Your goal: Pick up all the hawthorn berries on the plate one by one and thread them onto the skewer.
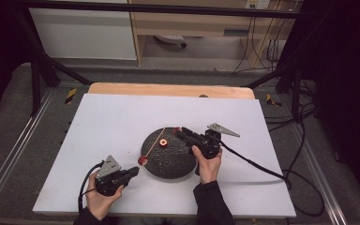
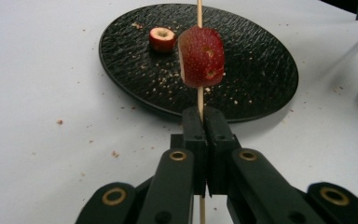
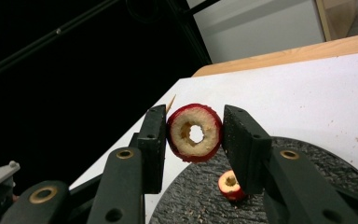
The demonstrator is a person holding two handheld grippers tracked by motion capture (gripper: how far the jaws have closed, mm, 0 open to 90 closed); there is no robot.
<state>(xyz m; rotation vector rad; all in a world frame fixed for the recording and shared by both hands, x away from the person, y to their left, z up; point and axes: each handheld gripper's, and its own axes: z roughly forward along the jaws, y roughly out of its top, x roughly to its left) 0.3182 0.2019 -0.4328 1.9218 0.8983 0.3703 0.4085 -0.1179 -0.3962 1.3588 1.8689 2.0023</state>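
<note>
My left gripper (image 1: 135, 171) (image 2: 200, 116) is shut on a thin wooden skewer (image 1: 153, 145) (image 2: 199, 11), which slants up over the black round plate (image 1: 168, 161) (image 2: 261, 70). One red cored fruit (image 1: 143, 160) (image 2: 201, 56) is threaded on the skewer just beyond the jaws. My right gripper (image 1: 177, 132) (image 3: 193, 126) hangs above the plate's far edge, shut on a second red cored fruit (image 1: 175, 130) (image 3: 195, 133) by its sides. The hole of this fruit faces the camera, and the skewer's tip (image 3: 171, 103) pokes out just behind it. A third piece of red fruit (image 1: 163, 143) (image 2: 162, 38) (image 3: 230, 184) lies on the plate.
The plate stands in the middle of a white board (image 1: 112, 122) laid over a wooden table (image 1: 168, 89). Crumbs are scattered on the plate and on the board around it. A black cable (image 1: 253, 164) trails right from the right gripper. Dark frame posts stand at the far corners.
</note>
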